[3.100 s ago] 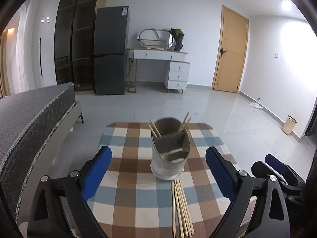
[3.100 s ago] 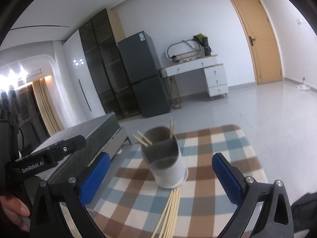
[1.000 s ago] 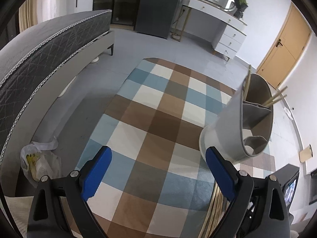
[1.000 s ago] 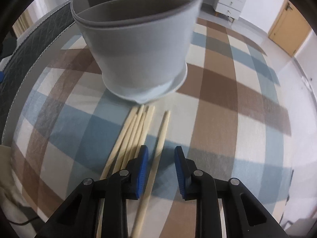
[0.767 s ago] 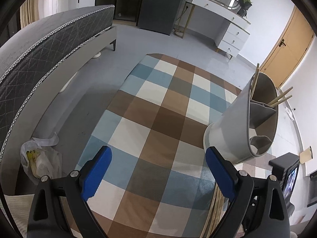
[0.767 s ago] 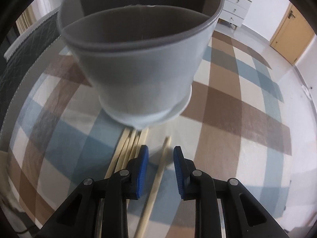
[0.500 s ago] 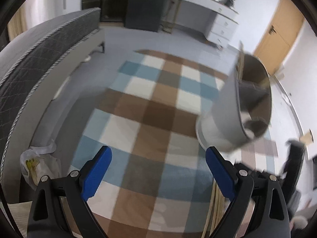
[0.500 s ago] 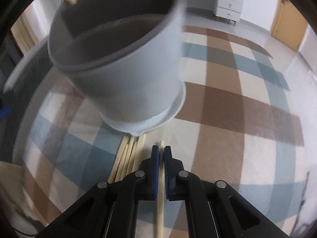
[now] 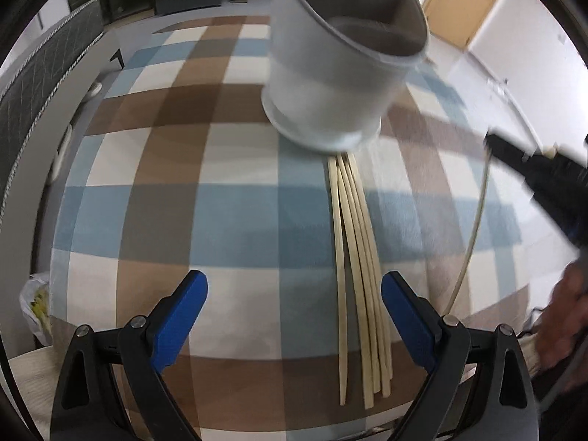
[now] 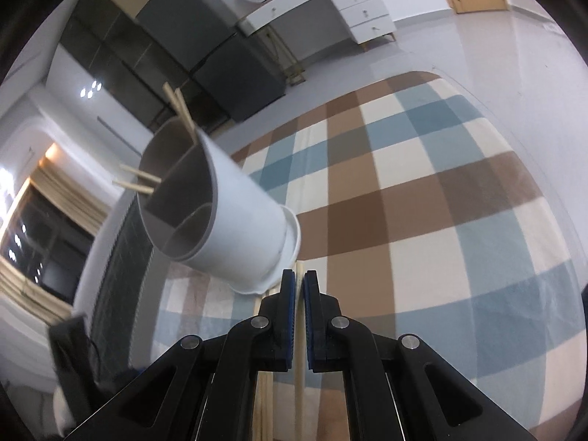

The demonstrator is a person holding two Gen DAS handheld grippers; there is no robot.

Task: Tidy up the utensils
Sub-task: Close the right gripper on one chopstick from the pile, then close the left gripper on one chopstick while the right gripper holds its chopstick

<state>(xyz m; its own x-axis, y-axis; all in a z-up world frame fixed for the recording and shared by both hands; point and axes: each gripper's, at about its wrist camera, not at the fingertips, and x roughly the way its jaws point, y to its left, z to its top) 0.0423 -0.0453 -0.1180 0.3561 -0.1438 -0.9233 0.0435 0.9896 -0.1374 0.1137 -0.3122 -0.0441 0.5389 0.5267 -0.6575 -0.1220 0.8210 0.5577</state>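
A white utensil holder (image 9: 330, 73) with grey compartments stands on the checked cloth (image 9: 165, 183). A few chopsticks (image 10: 180, 106) stick out of its back sections. A bundle of loose chopsticks (image 9: 352, 257) lies on the cloth in front of it. My left gripper (image 9: 294, 305) hovers open above the near end of that bundle, holding nothing. My right gripper (image 10: 298, 283) is shut on a single chopstick (image 10: 298, 367). In the left wrist view that right gripper (image 9: 494, 145) sits at the right edge with the single chopstick (image 9: 474, 228) slanting down from it.
A grey bed (image 9: 36, 73) runs along the table's left side, and a plastic bag (image 9: 36, 305) lies on the floor beside it. A hand (image 9: 562, 319) shows at the right edge. Across the tiled floor are a white dresser (image 10: 330, 0), a dark fridge (image 10: 205, 36) and a door (image 9: 466, 0).
My right gripper closed on the single chopstick beside the bundle and rose with it, rolling. My left gripper swung right and tilted down, so the bundle and holder now lie before it.
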